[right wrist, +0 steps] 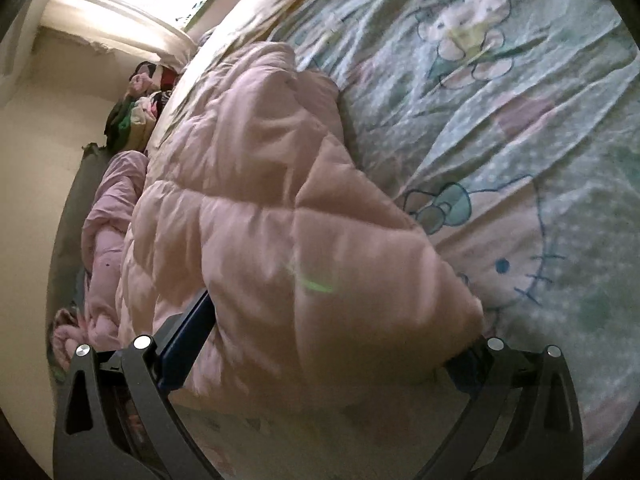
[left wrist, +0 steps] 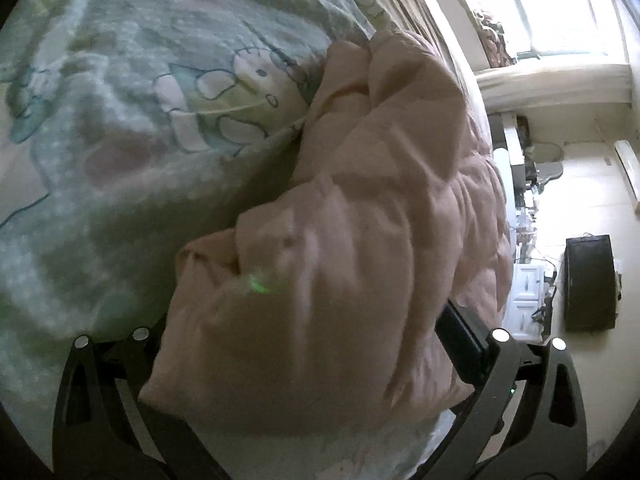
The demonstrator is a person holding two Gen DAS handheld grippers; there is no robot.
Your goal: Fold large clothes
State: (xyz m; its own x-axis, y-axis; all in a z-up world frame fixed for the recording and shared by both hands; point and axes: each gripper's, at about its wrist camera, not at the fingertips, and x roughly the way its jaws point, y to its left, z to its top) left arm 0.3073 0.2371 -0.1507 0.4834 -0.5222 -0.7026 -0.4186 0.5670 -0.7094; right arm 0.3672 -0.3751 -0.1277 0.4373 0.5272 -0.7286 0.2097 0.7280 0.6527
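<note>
A bed (left wrist: 100,160) takes up most of both views, covered by a pale green sheet (right wrist: 540,140) printed with cartoon cats and flowers. On it, along the edge nearest the room, lies a bulky pink quilted jacket (left wrist: 360,200), puffy and bunched, its padded panels creased and its surface blurred in places. In the right wrist view the same jacket (right wrist: 260,200) stretches away toward the window, with a second, lilac garment (right wrist: 108,220) crumpled beside it at the bed's edge and a heap of mixed clothes (right wrist: 140,112) further back. Beyond the bed in the left wrist view stand a bright window (left wrist: 560,12), a white cabinet (left wrist: 528,300) and a dark box (left wrist: 588,280) on the pale floor. The left hand-held gripper (left wrist: 304,344) has its fingers spread wide with a thick fold of the jacket filling the space between them; one dark pad (left wrist: 460,336) presses against the fabric's side, so it grips the jacket. The right hand-held gripper (right wrist: 320,352) likewise straddles a fat bundle of the jacket, a blue pad (right wrist: 184,344) against the cloth on one side and the other finger at the opposite side, holding it.
</note>
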